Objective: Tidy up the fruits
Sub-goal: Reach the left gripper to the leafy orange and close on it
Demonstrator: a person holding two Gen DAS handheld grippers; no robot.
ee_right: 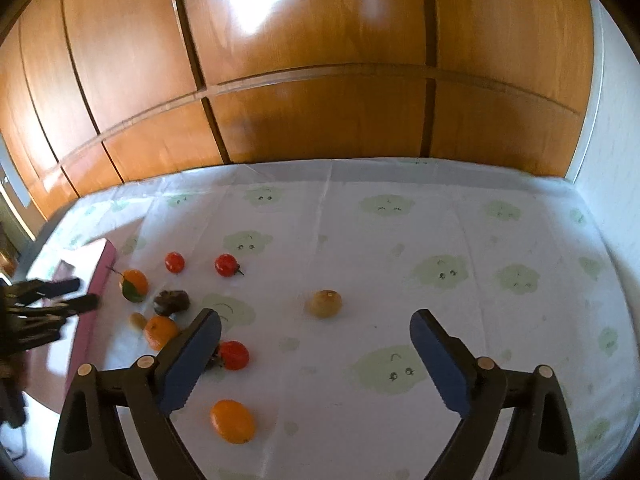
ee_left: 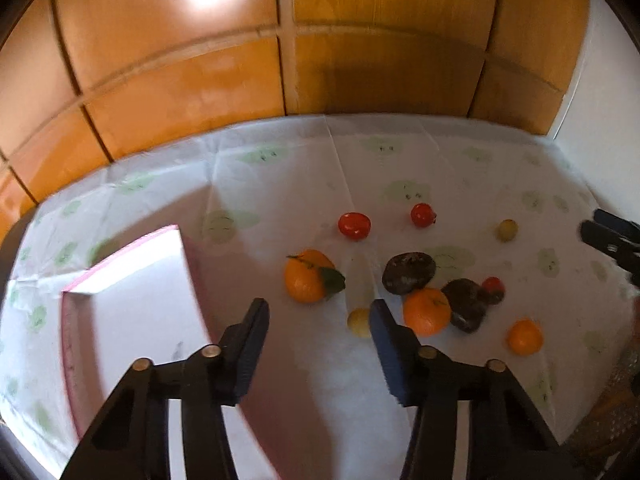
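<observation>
Glossy orange-brown wooden panelling (ee_right: 320,60) catches a bright glare behind the cloud-printed white tablecloth (ee_right: 400,240); a white wall (ee_right: 616,160) stands at right.

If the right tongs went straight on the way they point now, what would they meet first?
Probably nothing but the tablecloth: the gap between the right tongs looks free, with the yellowish fruit just beyond, though depth is unclear.

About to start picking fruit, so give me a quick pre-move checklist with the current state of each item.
1. Left gripper empty, nothing between its pads: ok.
2. Right gripper open and empty: ok.
3. Pink tray in view, with bare floor for fruit: ok.
4. Leafy orange sits apart from other fruit, free to grasp: ok.
5. Other orange touches a dark fruit: not ok for a clean grasp.
6. Fruit softness: cannot tell.
</observation>
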